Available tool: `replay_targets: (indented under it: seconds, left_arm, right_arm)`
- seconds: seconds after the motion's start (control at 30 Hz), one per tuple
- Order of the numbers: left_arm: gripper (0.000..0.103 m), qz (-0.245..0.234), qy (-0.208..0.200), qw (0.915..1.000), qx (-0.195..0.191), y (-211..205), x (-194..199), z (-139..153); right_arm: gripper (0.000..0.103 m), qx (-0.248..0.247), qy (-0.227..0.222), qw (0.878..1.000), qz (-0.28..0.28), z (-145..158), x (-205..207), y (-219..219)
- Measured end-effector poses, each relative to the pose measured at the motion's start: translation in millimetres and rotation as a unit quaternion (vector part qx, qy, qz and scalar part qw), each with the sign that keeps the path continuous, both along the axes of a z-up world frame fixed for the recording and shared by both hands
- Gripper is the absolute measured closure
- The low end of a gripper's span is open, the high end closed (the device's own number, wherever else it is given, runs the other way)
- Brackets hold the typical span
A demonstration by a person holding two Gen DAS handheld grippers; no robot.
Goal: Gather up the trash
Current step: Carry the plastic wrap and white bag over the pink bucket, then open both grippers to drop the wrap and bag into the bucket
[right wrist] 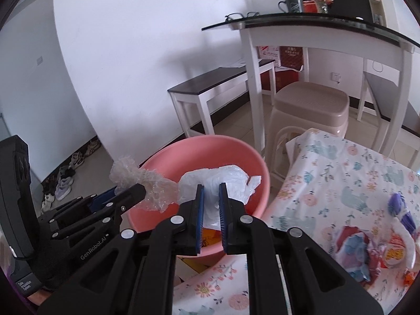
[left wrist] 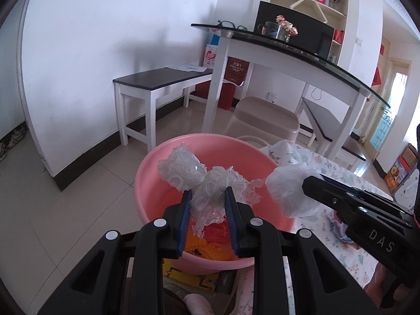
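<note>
A pink plastic basin [left wrist: 155, 183] [right wrist: 236, 155] stands beside the table's edge, with orange and red wrappers [left wrist: 210, 244] lying at its bottom. My left gripper [left wrist: 207, 194] [right wrist: 131, 191] is shut on a crumpled clear plastic wrap [left wrist: 199, 176] [right wrist: 149, 183] and holds it over the basin. My right gripper [right wrist: 211, 189] [left wrist: 315, 183] is shut on a crumpled white plastic bag [right wrist: 223, 178] [left wrist: 288, 186], which also hangs over the basin's near side.
A floral tablecloth [right wrist: 341, 183] covers the table at the right, with more colourful wrappers [right wrist: 367, 246] lying on it. Behind the basin stand a beige plastic stool [right wrist: 309, 110], a white glass-topped table [right wrist: 315, 26] and a low bench [left wrist: 157, 84]. Shoes [right wrist: 63, 183] line the wall.
</note>
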State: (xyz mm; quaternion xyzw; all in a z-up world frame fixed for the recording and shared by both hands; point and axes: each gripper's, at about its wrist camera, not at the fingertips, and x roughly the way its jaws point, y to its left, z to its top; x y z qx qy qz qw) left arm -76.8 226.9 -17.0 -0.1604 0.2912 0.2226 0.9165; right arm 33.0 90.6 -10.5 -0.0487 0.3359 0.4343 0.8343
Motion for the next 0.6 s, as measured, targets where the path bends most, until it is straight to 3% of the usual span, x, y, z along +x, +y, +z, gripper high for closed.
replay_targets:
  seconds: [0.6]
  left_arm:
    - [0.078,0.011,0.04,0.9991,0.001,14.3,14.1,-21.8]
  right_arm:
    - [0.092,-0.036,0.018,0.999,0.023,-33.5,2.8,31.0]
